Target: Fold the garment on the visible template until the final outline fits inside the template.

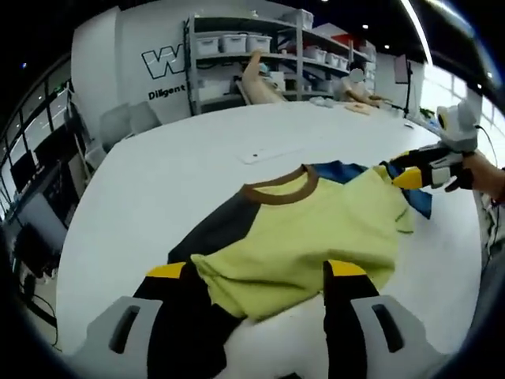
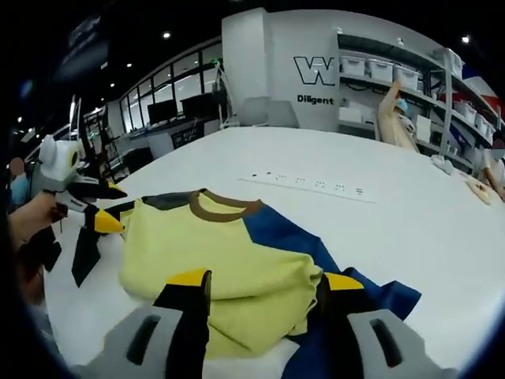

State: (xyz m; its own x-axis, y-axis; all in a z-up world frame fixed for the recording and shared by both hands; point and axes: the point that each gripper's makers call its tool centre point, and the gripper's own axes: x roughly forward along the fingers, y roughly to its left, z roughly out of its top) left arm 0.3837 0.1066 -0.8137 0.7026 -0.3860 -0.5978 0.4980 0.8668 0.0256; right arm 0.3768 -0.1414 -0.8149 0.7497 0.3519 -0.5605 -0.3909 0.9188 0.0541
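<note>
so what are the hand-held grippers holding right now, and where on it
Both seem to pinch the shirt: the left hand-held gripper at a folded yellow edge near its dark sleeve, the right hand-held gripper at the folded edge by its blue sleeve.

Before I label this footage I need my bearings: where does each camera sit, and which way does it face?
Left gripper view: rides the left gripper, looking along its jaws across the shirt toward shelves; a hand shows holding the right gripper.
Right gripper view: rides the right gripper, looking over the shirt from the opposite side; the left gripper and a hand show.
Shared: the shirt, the white table, both grippers.
</note>
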